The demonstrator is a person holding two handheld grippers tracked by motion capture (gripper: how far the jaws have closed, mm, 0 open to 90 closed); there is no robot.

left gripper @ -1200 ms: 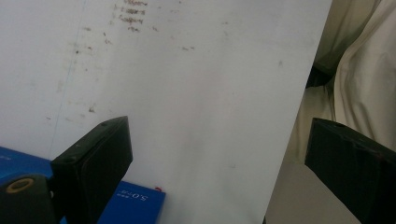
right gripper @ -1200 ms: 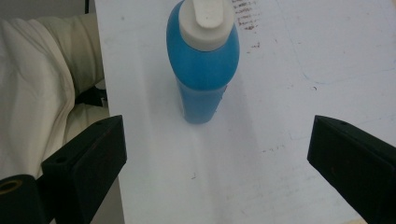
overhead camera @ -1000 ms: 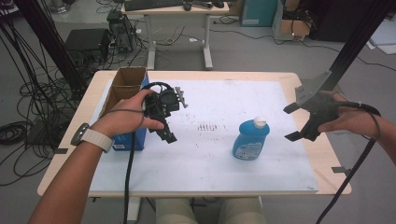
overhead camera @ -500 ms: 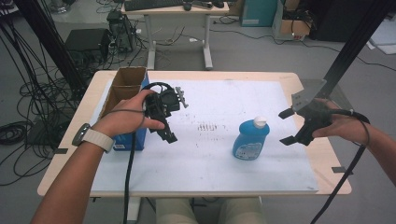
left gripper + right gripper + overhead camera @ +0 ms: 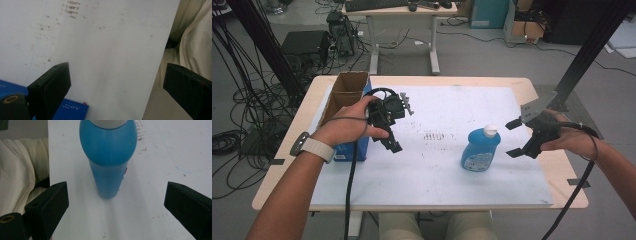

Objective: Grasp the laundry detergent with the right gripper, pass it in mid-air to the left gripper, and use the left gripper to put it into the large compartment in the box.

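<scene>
A blue bottle (image 5: 480, 149) with a white cap stands upright on the white board (image 5: 447, 180), right of its middle. My right gripper (image 5: 513, 138) is open just to the bottle's right, its jaws pointing at it without touching. In the right gripper view the blue bottle (image 5: 108, 157) stands ahead between the wide-apart jaws. My left gripper (image 5: 394, 132) is held over the board's left part beside a cardboard box, open and empty. In the left gripper view its jaws frame bare board (image 5: 105, 50).
An open cardboard box (image 5: 346, 95) with a blue side (image 5: 72, 111) sits at the board's left edge. The wooden table (image 5: 297, 120) shows around the board. Cables trail from both grippers. A desk (image 5: 399, 10) and cable bundles stand on the floor behind.
My right gripper has moved left and down toward the bottle, closing the gap to it. The left gripper has stayed in place.
</scene>
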